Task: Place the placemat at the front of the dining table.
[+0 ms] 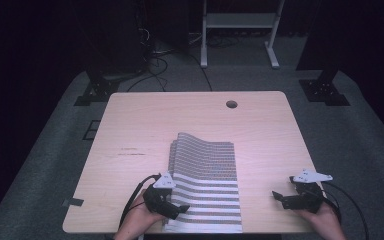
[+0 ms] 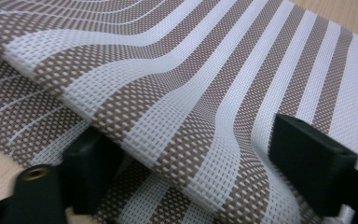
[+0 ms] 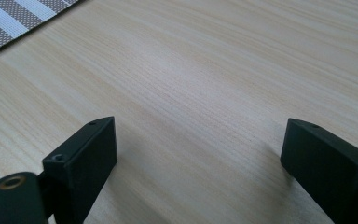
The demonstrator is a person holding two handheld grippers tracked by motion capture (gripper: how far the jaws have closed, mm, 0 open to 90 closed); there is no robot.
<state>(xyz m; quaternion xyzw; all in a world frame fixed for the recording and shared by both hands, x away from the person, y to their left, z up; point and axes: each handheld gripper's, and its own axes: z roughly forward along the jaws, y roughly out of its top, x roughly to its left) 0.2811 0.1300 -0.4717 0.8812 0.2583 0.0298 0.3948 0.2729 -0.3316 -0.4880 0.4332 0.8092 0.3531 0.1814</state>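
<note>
High view | one striped mat (image 1: 207, 175) | one table (image 1: 130, 130) | two grippers

A light wooden bench (image 1: 145, 125) is seen in the middle of the frame, with a round hole (image 1: 231, 104) near its upper right edge. A brown-and-white striped woven mat (image 1: 207, 180) is laid on the lower centre of the bench, its far end lifted in a curl and its near end at the bench edge. The left tool (image 1: 172, 207) is held at the mat's lower left corner, over its edge. The right tool (image 1: 282, 199) is held over bare bench at lower right, well apart from the mat. A white frame (image 1: 240, 22) stands on the grey floor at upper centre.
</note>
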